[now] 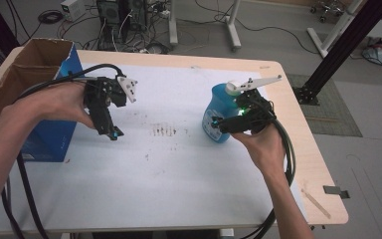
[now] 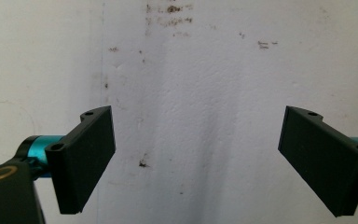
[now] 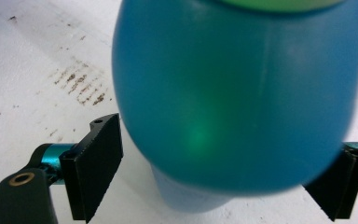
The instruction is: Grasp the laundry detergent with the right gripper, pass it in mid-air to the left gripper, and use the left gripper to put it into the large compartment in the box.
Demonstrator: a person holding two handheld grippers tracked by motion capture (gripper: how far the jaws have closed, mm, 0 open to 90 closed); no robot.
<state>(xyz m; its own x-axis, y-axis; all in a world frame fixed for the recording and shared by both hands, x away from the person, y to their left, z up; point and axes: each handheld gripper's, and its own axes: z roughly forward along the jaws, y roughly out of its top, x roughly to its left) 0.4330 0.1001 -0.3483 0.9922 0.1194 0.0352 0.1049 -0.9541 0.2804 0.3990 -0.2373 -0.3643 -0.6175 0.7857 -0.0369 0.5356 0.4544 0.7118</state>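
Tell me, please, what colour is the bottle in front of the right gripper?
The bottle is blue, clearest in the right gripper view.

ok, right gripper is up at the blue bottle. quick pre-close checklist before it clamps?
1. Right gripper jaws open: ok, spread wide either side of the blue bottle.
2. Bottle between the jaws: ok in the right gripper view; the body sits in the gap.
3. Jaw contact: cannot tell, the right jaw edge is blurred against the bottle.
4. Bottle upright on the white mat: ok, it stands with its white cap on top in the high view.
5. Left gripper out of the way: ok, open and empty over bare mat, well apart from the bottle.
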